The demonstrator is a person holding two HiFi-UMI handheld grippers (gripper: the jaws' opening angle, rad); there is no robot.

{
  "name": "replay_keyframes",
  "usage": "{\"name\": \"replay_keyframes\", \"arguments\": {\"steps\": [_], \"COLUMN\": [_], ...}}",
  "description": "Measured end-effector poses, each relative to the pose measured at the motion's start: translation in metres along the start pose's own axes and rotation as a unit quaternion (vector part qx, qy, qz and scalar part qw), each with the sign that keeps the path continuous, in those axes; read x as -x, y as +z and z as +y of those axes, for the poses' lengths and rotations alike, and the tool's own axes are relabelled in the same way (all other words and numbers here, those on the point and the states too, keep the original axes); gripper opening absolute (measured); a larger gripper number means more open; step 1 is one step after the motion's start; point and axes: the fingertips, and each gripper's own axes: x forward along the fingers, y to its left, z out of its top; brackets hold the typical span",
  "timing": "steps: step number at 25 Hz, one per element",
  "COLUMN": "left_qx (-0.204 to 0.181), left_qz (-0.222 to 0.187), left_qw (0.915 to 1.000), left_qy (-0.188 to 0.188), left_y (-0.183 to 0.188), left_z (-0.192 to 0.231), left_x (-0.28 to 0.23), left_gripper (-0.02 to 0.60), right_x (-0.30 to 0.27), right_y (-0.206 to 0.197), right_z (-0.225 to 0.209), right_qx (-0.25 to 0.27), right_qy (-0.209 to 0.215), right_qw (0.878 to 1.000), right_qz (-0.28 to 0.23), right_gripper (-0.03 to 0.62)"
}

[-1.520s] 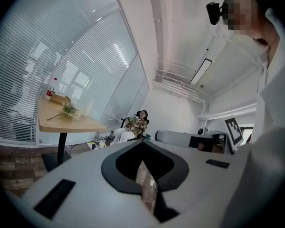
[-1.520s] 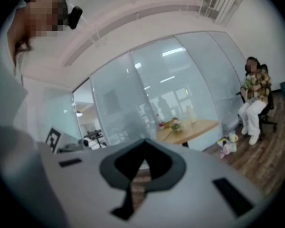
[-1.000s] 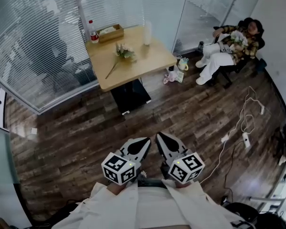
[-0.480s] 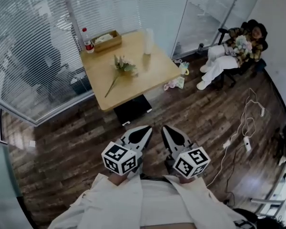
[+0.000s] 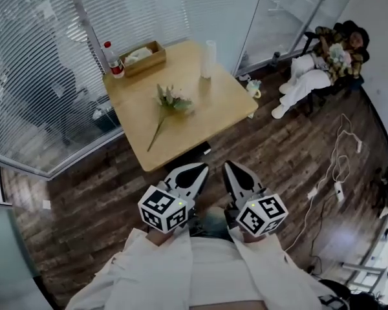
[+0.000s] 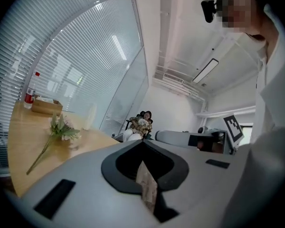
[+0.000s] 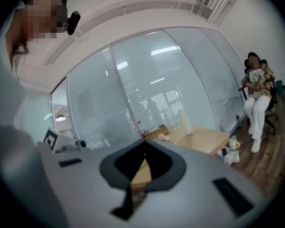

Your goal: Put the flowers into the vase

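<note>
My left fingers [image 5: 193,173] and right fingers [image 5: 236,172] are pressed together, empty. Flowers [image 5: 171,102] lie on the bench [image 5: 210,112], vase [image 5: 210,50] nearby.

Table [image 5: 216,105] shows larger and lower in the head view than in the 2 earlier frames. Its near edge now lies just ahead of the left gripper [image 5: 195,169] and right gripper [image 5: 233,168]. Flowers [image 5: 171,101] drop toward frame centre, and the seated person [image 5: 323,60] slides toward the upper right corner.
</note>
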Motion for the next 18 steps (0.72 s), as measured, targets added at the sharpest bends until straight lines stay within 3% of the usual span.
{"name": "replay_keyframes", "arguments": {"steps": [7, 18], "left_qx": [0.005, -0.011], "left_qz": [0.008, -0.001], "left_qw": [0.9999, 0.9994], "left_qy": [0.008, 0.033], "left_y": [0.005, 0.039], "left_z": [0.035, 0.091], "left_x": [-0.019, -0.084], "left_gripper": [0.009, 0.009], "right_x": [-0.034, -0.114], "right_y": [0.000, 0.031], "right_z": [-0.018, -0.067], "right_qx": [-0.011, 0.000], "right_qy": [-0.003, 0.047], "right_qw": [1.000, 0.998], "right_qz": [0.018, 0.040], "right_gripper": [0.014, 0.014]}}
